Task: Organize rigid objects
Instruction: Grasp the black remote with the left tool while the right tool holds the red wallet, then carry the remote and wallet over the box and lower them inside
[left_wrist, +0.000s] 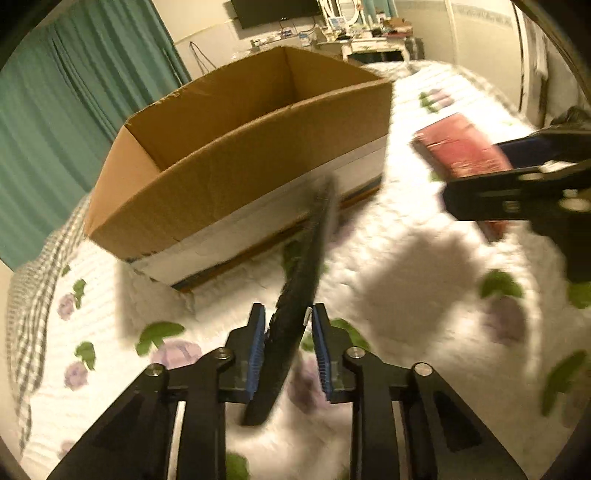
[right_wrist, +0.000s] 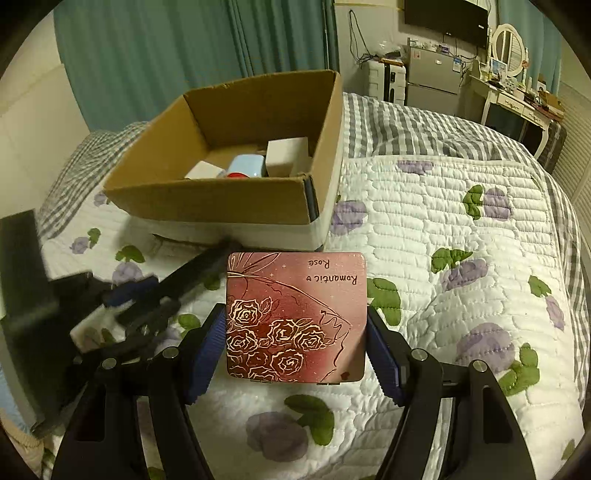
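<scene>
Right gripper (right_wrist: 295, 332) jaws clamped on the side edges of a flat pink rose-print case (right_wrist: 295, 317), held level above the floral quilt (right_wrist: 461, 229). Left gripper (left_wrist: 288, 343) jaws closed on a long black flat object (left_wrist: 295, 295), tilted, blurred. Beyond both: open cardboard box (right_wrist: 207, 201) on the quilt, holding white boxes (right_wrist: 288, 157) and a pale blue cup (right_wrist: 247, 166).

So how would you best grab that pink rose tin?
By its two opposite side edges, coming in level from the hinged end, as the right gripper does now. The tin is flat and square, so the pads meet straight parallel edges and the wide lid stays untouched.
</scene>
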